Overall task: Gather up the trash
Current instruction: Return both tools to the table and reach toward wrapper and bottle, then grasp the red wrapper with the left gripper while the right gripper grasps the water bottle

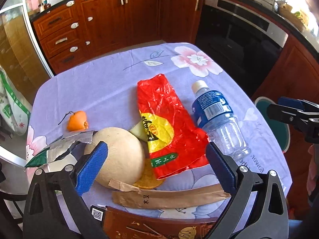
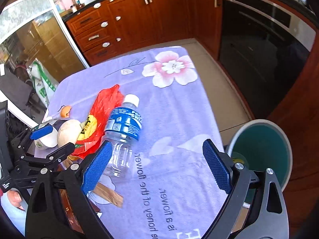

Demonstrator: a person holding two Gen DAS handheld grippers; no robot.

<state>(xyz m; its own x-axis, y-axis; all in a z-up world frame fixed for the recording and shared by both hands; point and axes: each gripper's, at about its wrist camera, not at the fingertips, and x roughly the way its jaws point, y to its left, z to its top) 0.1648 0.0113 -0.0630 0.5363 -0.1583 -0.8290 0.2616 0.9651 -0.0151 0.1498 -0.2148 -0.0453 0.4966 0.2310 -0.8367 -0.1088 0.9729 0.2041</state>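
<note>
Both the left gripper and right gripper are released; the bottle ahead may roll off if nudged.

A: What's on the worktop?

B: The bag lies in the middle. The bottle lies on its side just right of it, cap twd the far edge.

A: And left?

B: The round shell sits left of the bag, touching it. The peel is behind the shell. The foil wrapper is at the left edge.

A: Near side?

B: The paper sleeve lies in front of the shell & bag. The bin stands off the worktop, to the right.
</note>
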